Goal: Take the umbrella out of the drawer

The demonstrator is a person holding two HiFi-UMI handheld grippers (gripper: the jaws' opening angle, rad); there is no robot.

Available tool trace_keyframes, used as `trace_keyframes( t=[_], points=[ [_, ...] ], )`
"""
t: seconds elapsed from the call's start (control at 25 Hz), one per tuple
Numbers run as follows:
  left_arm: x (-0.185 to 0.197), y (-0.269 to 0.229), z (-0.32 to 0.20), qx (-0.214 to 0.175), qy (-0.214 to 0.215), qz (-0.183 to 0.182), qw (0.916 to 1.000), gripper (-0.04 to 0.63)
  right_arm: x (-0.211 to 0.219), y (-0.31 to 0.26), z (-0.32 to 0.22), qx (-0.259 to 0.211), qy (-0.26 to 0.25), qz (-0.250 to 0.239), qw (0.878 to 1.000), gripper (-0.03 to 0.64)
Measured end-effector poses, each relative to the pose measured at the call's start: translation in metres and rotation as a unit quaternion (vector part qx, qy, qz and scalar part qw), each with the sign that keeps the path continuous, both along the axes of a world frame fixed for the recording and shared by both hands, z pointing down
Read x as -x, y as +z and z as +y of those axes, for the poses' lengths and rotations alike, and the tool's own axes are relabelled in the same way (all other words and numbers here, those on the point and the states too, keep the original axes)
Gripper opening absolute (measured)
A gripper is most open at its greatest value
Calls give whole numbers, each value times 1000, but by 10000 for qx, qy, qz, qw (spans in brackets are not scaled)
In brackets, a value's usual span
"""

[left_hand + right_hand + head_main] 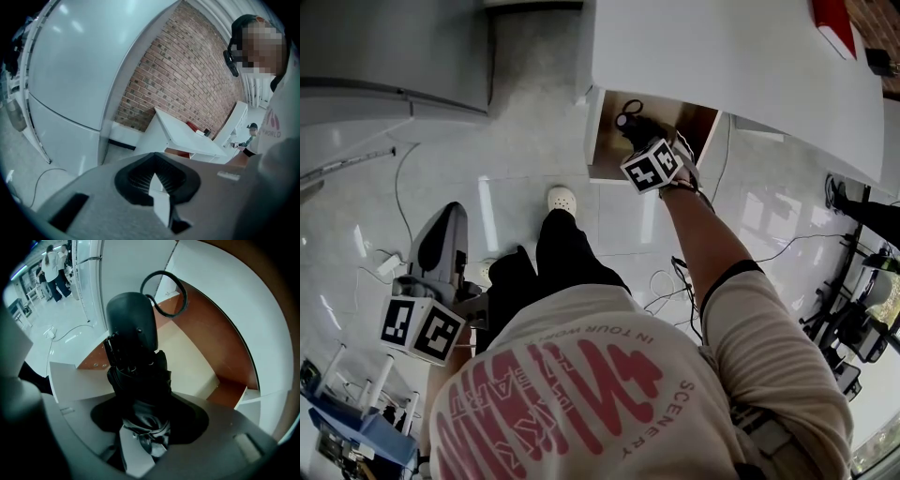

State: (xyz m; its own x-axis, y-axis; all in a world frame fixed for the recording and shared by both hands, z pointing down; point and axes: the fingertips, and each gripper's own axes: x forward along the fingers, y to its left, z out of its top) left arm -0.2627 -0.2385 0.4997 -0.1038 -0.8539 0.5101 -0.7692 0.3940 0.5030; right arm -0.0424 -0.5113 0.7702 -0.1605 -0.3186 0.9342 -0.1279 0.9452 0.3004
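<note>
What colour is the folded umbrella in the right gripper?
Black: the umbrella shows best in the right gripper view.

Brick wall (187,79), white floor cable (397,197), ppl (54,268) far bkgd

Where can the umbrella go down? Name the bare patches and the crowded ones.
Bare: the white desk top, from above the drawer out to the red item; floor tiles between shoe and drawer. Crowded: floor at the person's right, strewn with cables.
</note>
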Motion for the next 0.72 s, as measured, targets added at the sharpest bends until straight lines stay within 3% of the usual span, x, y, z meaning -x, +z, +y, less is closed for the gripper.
trace_keyframes(
  t=[0.72],
  points=[
    [-8, 1, 10, -86, 9, 104, 9999, 6, -9, -29, 2, -221, 331, -340, 9986, 250]
  ],
)
